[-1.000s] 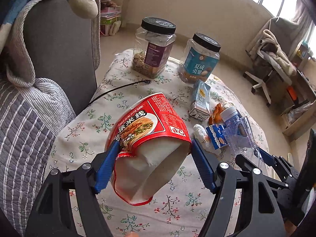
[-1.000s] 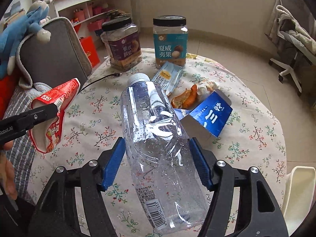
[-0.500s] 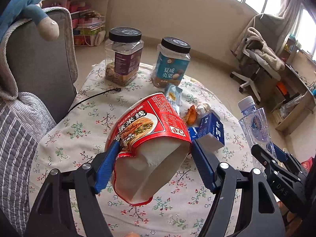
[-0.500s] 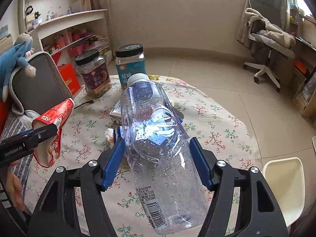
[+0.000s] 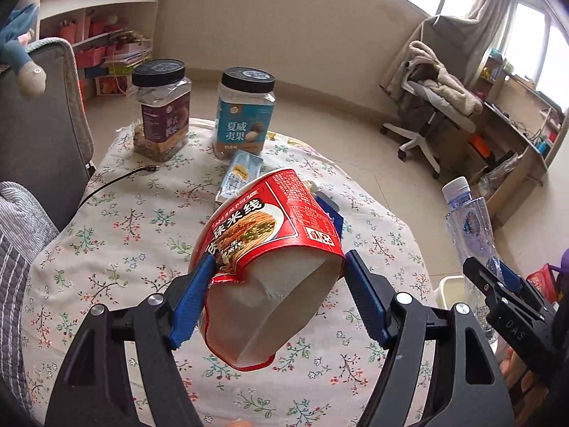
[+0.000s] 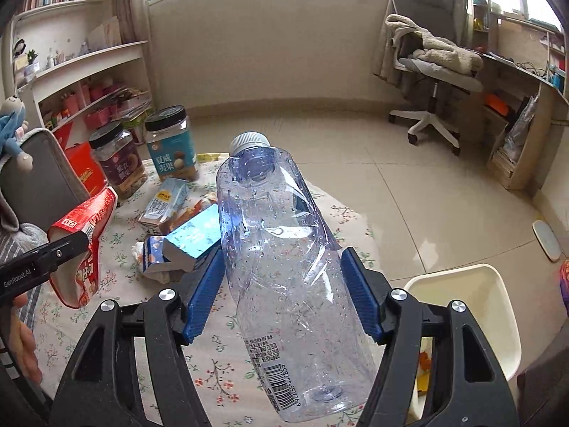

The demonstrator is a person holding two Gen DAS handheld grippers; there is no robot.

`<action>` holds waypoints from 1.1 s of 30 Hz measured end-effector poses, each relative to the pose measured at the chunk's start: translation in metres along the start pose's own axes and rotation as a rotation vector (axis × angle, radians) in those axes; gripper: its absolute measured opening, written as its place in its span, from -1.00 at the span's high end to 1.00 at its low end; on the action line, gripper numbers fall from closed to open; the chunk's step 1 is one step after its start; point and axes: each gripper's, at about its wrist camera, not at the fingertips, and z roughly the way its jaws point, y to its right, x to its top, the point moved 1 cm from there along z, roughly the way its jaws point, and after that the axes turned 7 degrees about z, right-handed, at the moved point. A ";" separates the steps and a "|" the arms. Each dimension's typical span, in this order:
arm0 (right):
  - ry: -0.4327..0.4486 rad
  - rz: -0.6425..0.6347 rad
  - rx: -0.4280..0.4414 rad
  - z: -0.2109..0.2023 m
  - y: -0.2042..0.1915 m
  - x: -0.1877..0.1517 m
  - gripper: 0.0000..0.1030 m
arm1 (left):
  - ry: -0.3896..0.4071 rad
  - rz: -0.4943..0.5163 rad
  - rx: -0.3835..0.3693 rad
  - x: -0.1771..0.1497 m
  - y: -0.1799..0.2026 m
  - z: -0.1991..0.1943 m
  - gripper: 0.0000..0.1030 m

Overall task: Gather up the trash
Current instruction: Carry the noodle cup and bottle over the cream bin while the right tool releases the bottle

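Observation:
My left gripper (image 5: 275, 297) is shut on a squashed red instant-noodle cup (image 5: 270, 249), held in the air above the flowered table (image 5: 117, 235). My right gripper (image 6: 282, 293) is shut on a clear, empty plastic bottle (image 6: 284, 270) with a white cap, tilted up over the table's right edge. That bottle (image 5: 469, 227) and right gripper also show at the right of the left wrist view; the noodle cup (image 6: 85, 245) shows at the left of the right wrist view. A cream bin (image 6: 473, 306) stands on the floor just right of the bottle.
Two black-lidded jars (image 5: 161, 106) (image 5: 245, 112), a milk carton (image 6: 163, 206), a blue box (image 6: 193, 236), orange peel and crumpled paper lie on the table. A black cable (image 5: 117, 179) runs off its left side. A grey sofa (image 5: 39, 121) is left, an office chair (image 6: 434, 71) and desk right.
Both grippers have swung to the right and a little upward with their loads. The bottle has gone from over the table's middle to its right edge, and the cream bin has come closer.

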 end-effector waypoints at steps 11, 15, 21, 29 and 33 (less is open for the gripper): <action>0.008 0.090 -0.105 -0.009 0.066 -0.001 -0.11 | -0.025 0.075 -0.036 -0.007 0.044 0.018 -0.41; -0.070 0.154 -0.110 0.000 0.091 -0.009 -0.11 | -0.045 0.087 -0.046 -0.011 0.053 0.025 -0.41; -0.243 0.210 -0.142 0.021 0.122 -0.032 -0.34 | -0.054 0.123 -0.049 -0.014 0.059 0.028 -0.42; -0.362 0.196 -0.148 0.035 0.129 -0.052 -0.74 | -0.063 0.126 -0.083 -0.012 0.064 0.032 -0.42; -0.452 0.133 -0.159 0.057 0.118 -0.069 -0.79 | -0.072 0.140 -0.088 -0.015 0.068 0.033 -0.42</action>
